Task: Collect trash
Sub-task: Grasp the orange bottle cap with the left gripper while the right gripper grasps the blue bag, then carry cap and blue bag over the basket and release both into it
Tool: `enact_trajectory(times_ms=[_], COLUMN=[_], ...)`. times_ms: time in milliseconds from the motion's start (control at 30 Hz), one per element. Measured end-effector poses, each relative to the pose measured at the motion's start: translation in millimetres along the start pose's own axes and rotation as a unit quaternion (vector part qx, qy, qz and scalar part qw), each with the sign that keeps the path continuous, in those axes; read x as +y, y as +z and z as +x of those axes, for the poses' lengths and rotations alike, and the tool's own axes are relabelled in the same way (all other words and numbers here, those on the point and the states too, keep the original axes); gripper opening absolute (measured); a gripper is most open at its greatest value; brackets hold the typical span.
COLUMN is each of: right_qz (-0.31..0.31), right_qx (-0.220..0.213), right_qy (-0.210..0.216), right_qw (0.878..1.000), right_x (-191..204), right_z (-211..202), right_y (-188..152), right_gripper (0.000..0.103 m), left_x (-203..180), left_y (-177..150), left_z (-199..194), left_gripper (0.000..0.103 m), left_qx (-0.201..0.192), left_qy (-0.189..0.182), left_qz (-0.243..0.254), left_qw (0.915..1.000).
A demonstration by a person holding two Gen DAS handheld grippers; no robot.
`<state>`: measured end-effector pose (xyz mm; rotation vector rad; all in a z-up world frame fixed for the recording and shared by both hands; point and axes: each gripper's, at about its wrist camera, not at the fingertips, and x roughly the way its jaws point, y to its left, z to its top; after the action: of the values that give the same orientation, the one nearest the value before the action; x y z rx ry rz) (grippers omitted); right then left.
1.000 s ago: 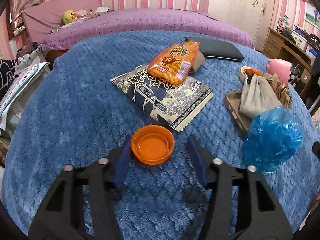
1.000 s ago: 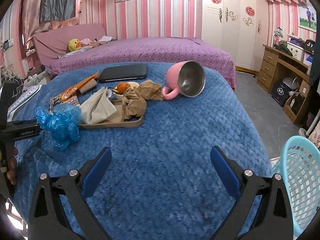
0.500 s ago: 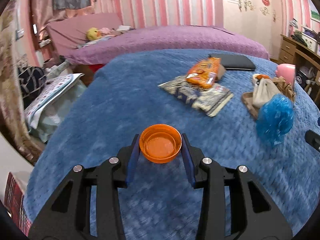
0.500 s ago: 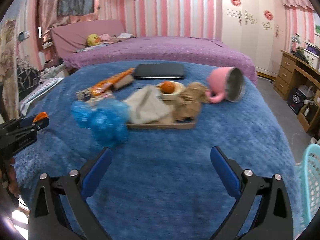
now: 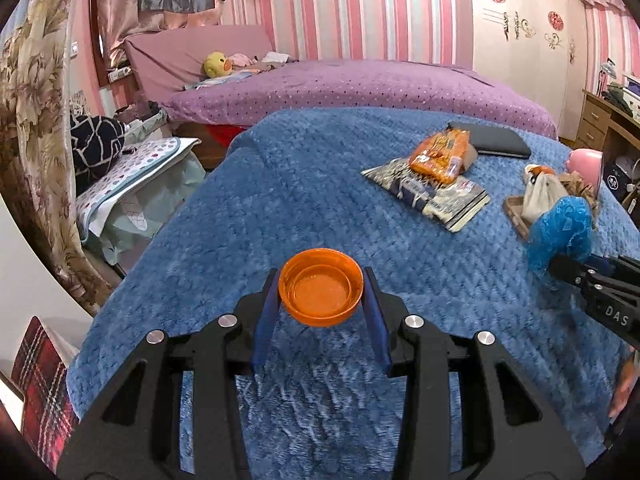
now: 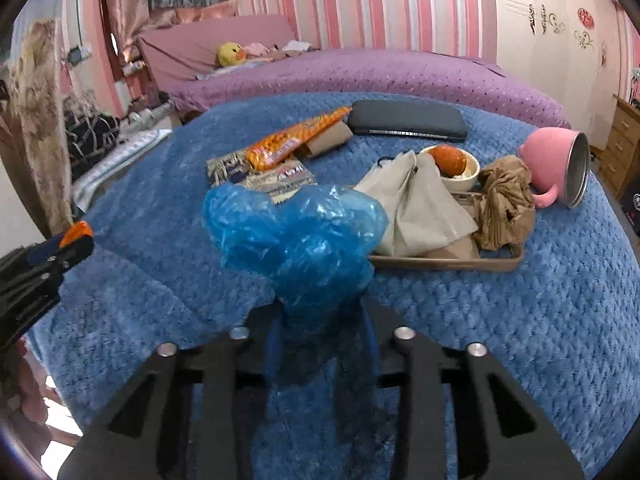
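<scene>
Blue quilted bedding (image 5: 320, 184) is spread beneath both grippers, with pink-striped walls behind. Nearest in the left wrist view, the left gripper (image 5: 321, 300) is clamped on an orange lid (image 5: 321, 294), which is pinched between the 2 blue pads and held open side up, clear of the blanket. In the right wrist view, the right gripper (image 6: 320, 320) has just been closing, and a crumpled blue plastic bag (image 6: 296, 236) is now squeezed between its jaws; the pads are largely hidden by the plastic, so contact with the blanket cannot be judged.

Just behind the bag, a brown tray (image 6: 448, 262) is seen, loaded with a beige cloth (image 6: 416, 208), a wad of brown paper (image 6: 504, 208) and a small bowl (image 6: 468, 174) holding something orange, possibly fruit. A pink cup (image 6: 556, 168) is tipped on its side beside the tray, its metal mouth turned to the right.

Further left, an orange snack packet (image 5: 440, 154) is laid across a dark printed packet (image 5: 432, 196). Beyond them a flat black case (image 6: 408, 122) is placed near the blanket's far edge. A purple bed (image 5: 360, 88) with a yellow duck toy (image 5: 216, 65) is seen farthest back.
</scene>
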<state>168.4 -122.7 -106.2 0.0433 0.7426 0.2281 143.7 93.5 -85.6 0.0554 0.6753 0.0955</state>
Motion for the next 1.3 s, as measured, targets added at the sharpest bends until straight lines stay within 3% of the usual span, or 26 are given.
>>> enact_trajectory(times_ms=[267, 633, 967, 1300], right_qz=[-0.009, 0.042, 0.125, 0.174], right_qx=[-0.033, -0.064, -0.078, -0.081], right_qy=[-0.014, -0.096, -0.185, -0.224], right_qw=[0.999, 0.992, 0.971, 0.955], right_x=[-43, -165, -289, -354], right_z=[-56, -148, -221, -248], right_y=[-7, -30, -81, -121], right_gripper=[0.029, 0.029, 0.029, 0.029], left_x=[-45, -161, -287, -390], left_y=[10, 16, 11, -4], left_z=[-27, -70, -103, -124], left_gripper=[0.039, 0.039, 0.039, 0.039], left_qx=[-0.028, -0.051, -0.053, -0.051], left_qy=[-0.023, -0.099, -0.174, -0.229], left_qz=[0.013, 0.062, 0.118, 0.159], left_qw=[0.9993, 0.9919, 0.9762, 0.9589])
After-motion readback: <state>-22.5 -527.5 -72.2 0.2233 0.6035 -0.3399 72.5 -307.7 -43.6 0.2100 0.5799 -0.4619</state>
